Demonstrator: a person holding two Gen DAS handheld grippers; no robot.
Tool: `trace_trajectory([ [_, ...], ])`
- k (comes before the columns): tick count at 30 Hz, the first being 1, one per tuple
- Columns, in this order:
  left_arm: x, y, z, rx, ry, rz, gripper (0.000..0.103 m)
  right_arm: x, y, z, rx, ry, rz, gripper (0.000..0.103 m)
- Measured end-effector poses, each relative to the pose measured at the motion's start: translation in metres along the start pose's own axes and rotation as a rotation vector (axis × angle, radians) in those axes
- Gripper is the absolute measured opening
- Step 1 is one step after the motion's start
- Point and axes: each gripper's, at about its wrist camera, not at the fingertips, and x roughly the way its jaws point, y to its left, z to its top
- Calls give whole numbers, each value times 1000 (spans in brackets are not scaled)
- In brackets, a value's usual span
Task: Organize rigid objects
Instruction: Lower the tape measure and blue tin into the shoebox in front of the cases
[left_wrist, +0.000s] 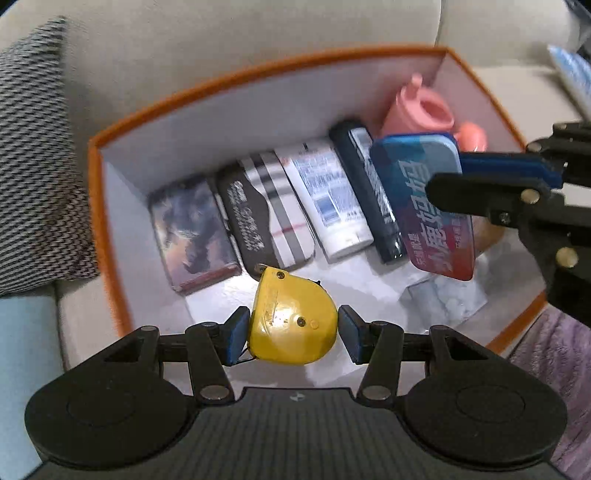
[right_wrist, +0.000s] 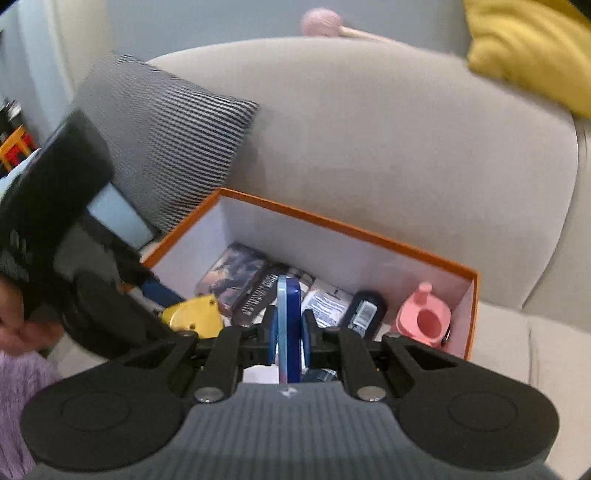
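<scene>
Orange box (left_wrist: 110, 229): sits on sofa, row of 5 flat items inside.
Left gripper (left_wrist: 291, 332): jaws clamp yellow tape measure (left_wrist: 291, 321); lower it onto bare floor.
Right gripper (right_wrist: 289, 332): jaws pinch blue tin (left_wrist: 424, 206) edgewise; slot it beside black case (left_wrist: 369, 192).

The box (left_wrist: 96, 192) sits on the sofa (left_wrist: 221, 44) seat, its far wall toward the backrest; a cushion (left_wrist: 33, 147) lies just left of it, leaning on the backrest; along the far wall inside, side by side from left to right, lie a card case (left_wrist: 192, 230), a wallet (left_wrist: 266, 210), a tube (left_wrist: 328, 199) and a slim bottle (left_wrist: 364, 192), with a cup (left_wrist: 417, 110) in the far right corner; the tape measure (left_wrist: 291, 317) sits between the left gripper's (left_wrist: 291, 334) jaws over the near part of the box; the tin (left_wrist: 424, 206), held on edge in the right gripper (right_wrist: 289, 343), hangs above the right half, before the cup.
</scene>
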Motion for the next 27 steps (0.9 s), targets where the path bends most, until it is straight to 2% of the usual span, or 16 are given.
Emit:
trace_trajectory([
  [3, 14, -5, 2, 28, 35, 40, 60, 9, -6, -3, 14, 24, 11, 13],
  [8, 36, -8, 3, 73, 89, 56, 60, 20, -12, -7, 24, 51, 39, 13],
  [12, 45, -6, 2, 93, 102, 88, 61, 32, -17, -8, 52, 81, 74, 13],
  [16, 45, -7, 1, 117, 101, 109, 67, 41, -16, -6, 49, 104, 85, 13],
  [18, 47, -9, 1, 139, 87, 134, 71, 46, -15, -6, 45, 116, 91, 13],
  [21, 34, -5, -2, 129, 48, 129, 71, 50, -13, -7, 46, 137, 105, 13],
  [23, 19, 1, -4, 108, -7, 101, 63, 52, -11, -6, 45, 157, 117, 13],
  [27, -12, 19, -15, 0, -118, 56, 50, 63, -5, -6, 38, 220, 143, 13],
])
